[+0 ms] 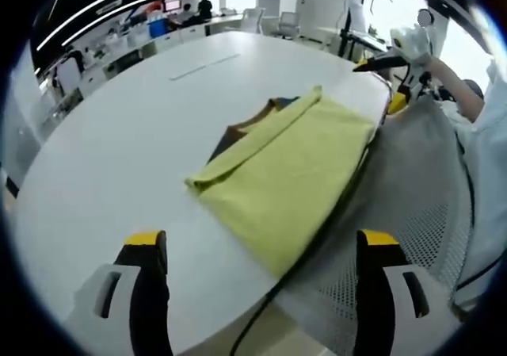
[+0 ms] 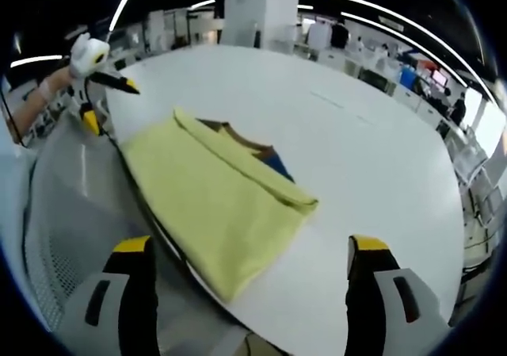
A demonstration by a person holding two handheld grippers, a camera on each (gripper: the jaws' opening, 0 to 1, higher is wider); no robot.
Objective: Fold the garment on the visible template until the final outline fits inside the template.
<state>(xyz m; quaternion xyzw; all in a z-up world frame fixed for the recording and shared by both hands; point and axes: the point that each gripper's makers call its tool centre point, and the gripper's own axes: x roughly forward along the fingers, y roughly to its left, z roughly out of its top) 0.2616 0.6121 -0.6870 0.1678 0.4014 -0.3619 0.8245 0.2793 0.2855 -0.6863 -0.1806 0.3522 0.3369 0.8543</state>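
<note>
Right now the yellow garment (image 1: 289, 178) is lying folded on the white table (image 1: 119, 134), close to the table's edge. In the right gripper view the yellow garment (image 2: 210, 189) is sitting on the same white table (image 2: 372, 158), and one side of it is reaching right to the rim. A brown and blue template (image 1: 242, 130) is peeking out from under the cloth on the far side, and it is showing as a template (image 2: 253, 146) in the right gripper view too. The left gripper (image 1: 265, 281) is hanging above the table edge with its jaws spread wide and nothing between them. The right gripper (image 2: 249, 281) is doing the same, wide apart and holding nothing. A gray mesh chair (image 1: 404, 205) is standing just beside the table. The cloth is looking soft, thin and light, so it will bend and flop easily and may slide on the smooth table. It will not break. I think a good place to pinch it is at a corner or along a loose edge, where a jaw can slip under. The side hanging near the rim probably needs folding in next.
</note>
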